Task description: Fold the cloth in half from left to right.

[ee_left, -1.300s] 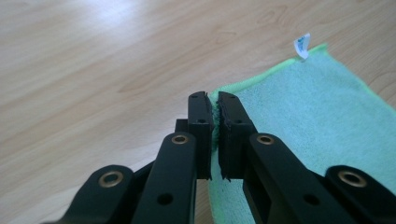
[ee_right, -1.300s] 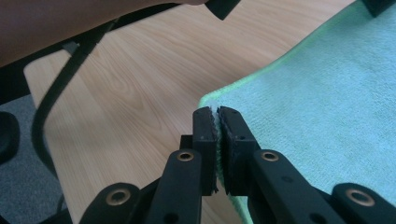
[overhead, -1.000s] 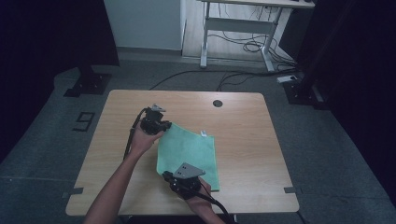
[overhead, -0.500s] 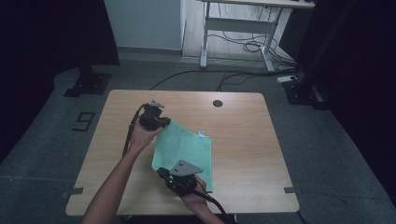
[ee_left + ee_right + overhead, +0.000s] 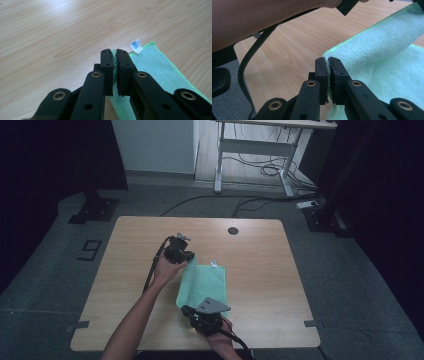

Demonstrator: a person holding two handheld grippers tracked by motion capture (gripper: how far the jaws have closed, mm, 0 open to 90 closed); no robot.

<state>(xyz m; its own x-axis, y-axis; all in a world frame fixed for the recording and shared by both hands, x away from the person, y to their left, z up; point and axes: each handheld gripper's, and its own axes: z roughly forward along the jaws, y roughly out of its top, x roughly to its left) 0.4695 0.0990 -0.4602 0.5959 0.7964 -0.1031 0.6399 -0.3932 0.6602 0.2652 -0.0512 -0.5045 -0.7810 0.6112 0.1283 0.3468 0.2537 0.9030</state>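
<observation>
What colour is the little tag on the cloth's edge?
White with blue print; the tag on the green cloth shows best in the left gripper view.

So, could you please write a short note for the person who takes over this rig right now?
Left gripper: shut on the far left corner of the green cloth.
Right gripper: shut on the near left corner of the same cloth.
Cloth: on the wooden table, its left edge lifted and curling over toward the right; white tag at the far edge.
Done: both left corners are gripped and the fold has begun.
Left: probably carry the edge across to the right side, lay it flat, release.
</observation>
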